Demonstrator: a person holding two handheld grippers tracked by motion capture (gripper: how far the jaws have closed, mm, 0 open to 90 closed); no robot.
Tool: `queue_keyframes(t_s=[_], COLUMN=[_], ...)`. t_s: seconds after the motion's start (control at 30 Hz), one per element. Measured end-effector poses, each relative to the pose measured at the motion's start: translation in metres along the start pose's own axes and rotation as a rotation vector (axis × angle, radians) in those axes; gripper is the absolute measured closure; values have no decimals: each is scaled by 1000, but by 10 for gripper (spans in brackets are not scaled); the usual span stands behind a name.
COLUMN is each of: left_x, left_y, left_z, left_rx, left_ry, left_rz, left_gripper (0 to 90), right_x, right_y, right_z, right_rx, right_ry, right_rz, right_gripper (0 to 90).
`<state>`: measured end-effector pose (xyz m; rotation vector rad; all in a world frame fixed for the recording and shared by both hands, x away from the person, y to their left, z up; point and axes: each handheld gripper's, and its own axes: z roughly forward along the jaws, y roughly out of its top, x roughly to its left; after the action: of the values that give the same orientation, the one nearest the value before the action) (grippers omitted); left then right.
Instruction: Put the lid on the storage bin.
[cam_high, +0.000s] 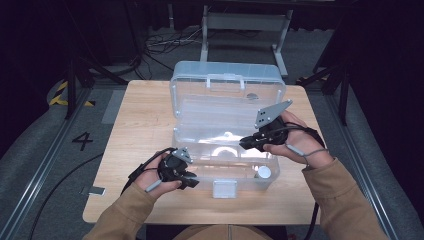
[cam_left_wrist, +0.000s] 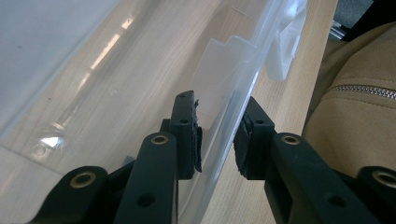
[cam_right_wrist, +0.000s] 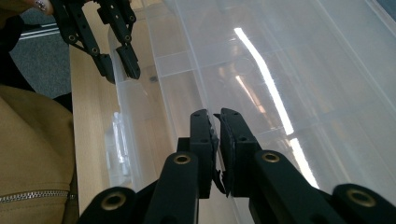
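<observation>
- Clear plastic box (cam_high: 225, 150): sitting open at table (cam_high: 135, 125) centre, lid raised.
- Left gripper (cam_left_wrist: 215, 140): jaws part-open, straddling the box's front wall, pads not pressing.
- Right gripper (cam_right_wrist: 217, 140): jaws nearly together, holding nothing, hovering inside.
- Step judged: steadying the box; next, clamping the wall.

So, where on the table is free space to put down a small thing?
The table is bare left of the clear box, and along the front edge right of its latch. It is crowded at the box's front wall, where the left gripper and right gripper work.
</observation>
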<state>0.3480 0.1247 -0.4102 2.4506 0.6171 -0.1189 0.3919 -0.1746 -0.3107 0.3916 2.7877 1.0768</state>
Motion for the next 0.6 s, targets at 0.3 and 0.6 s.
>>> queue_keyframes(t_s=[0.3,0.6], left_x=[0,-1], left_y=[0,0], left_z=[0,0], left_rx=[-2,-1], left_ry=[3,5], left_rz=[-7,-5], left_gripper=[721,720], right_x=[3,6], right_y=[-2,-3], right_z=[1,2], right_rx=[0,5], right_ry=[-3,4], right_rz=[-16,-19], right_gripper=[842,843])
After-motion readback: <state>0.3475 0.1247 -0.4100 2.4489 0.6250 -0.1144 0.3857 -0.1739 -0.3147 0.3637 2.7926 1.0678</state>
